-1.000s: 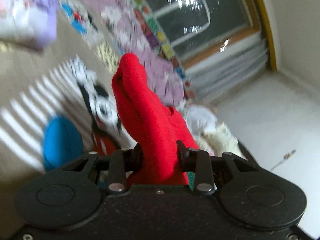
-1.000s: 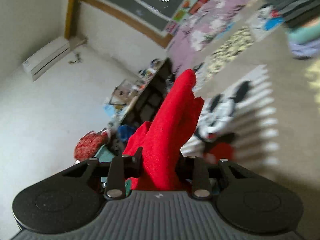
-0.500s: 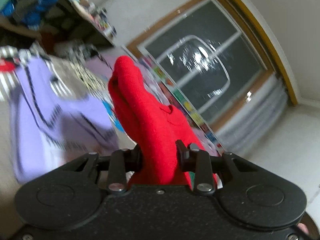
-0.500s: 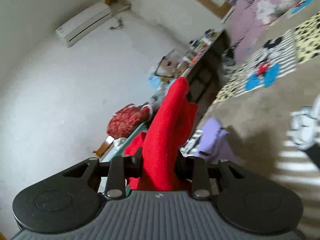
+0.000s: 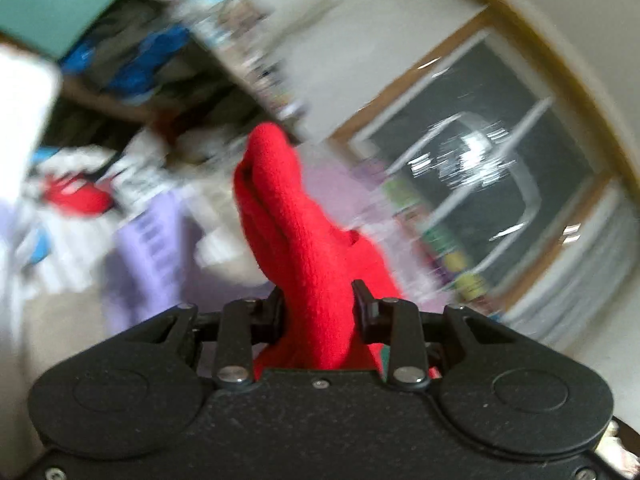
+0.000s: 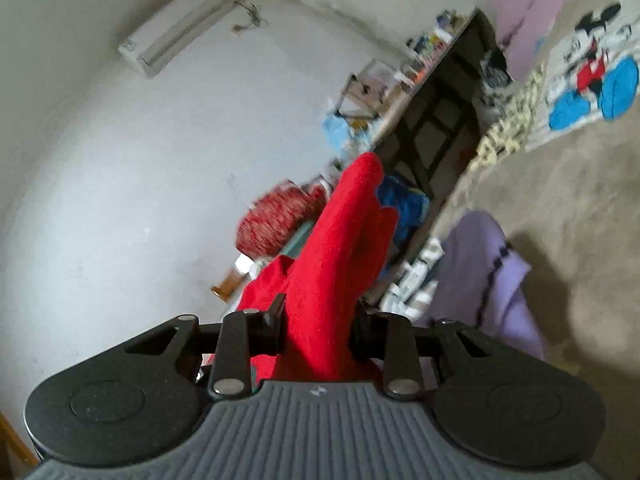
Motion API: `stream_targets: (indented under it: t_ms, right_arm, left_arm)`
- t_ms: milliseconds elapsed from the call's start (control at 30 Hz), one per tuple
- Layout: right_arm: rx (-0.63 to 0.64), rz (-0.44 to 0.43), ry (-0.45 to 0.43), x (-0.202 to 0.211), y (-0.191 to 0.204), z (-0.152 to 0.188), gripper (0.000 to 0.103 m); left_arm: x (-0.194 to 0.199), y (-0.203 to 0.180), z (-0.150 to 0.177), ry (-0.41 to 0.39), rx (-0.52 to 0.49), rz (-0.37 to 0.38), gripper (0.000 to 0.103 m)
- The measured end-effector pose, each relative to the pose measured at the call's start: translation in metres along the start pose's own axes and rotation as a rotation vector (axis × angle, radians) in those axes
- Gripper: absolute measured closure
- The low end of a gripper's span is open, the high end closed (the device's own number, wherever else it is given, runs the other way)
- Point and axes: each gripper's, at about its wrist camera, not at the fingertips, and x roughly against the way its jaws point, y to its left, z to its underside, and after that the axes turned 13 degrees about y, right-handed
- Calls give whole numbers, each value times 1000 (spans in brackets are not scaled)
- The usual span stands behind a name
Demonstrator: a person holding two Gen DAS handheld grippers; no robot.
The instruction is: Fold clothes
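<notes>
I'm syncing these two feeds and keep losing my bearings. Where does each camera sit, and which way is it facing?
Left wrist: sits on the left tongs, looking along them up at a dark window and cluttered shelf; only the tongs show, shut on red garment.
Right wrist: sits on the right tongs, facing a white wall with air conditioner and the bed's Mickey Mouse print; only the tongs show, shut on the same fabric.
Shared: the red garment and a lilac garment.
</notes>
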Motion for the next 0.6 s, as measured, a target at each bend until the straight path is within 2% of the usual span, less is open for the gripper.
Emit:
stream_targets:
  t_ms: [33, 67, 100, 167, 267, 333, 433, 533, 600]
  right_arm:
    - [-18, 67, 22, -6, -8, 4, 69]
    - [-36, 134, 45, -12, -15, 8, 69]
    - [-47, 182, 54, -16, -20, 11, 71]
    - [-38, 187, 16, -11, -15, 17, 70]
    - [-45, 206, -13, -3, -8, 20, 67]
    - [-13, 251, -21, 0, 2, 21, 65]
    - [95, 354, -84, 13, 25, 24, 57]
    - [263, 439, -124, 18, 47, 22, 57]
    - [387, 461, -110, 14, 61, 28, 57]
  left_arm:
    - [-12, 1, 1, 65, -14, -94, 66]
    - [-15, 0, 4, 63, -38, -121, 64]
    - [-12, -1, 4, 51, -32, -103, 62]
    - [-7, 0, 2, 44, -11, -60, 52]
    - [-2, -3, 4, 38, -29, -96, 51]
    - [6, -12, 4, 10, -65, -133, 51]
    - [14, -28, 4, -46, -147, -204, 51]
    - [20, -48, 15, -149, -294, -299, 51]
    - [18, -53, 20, -170, -354, -297, 51]
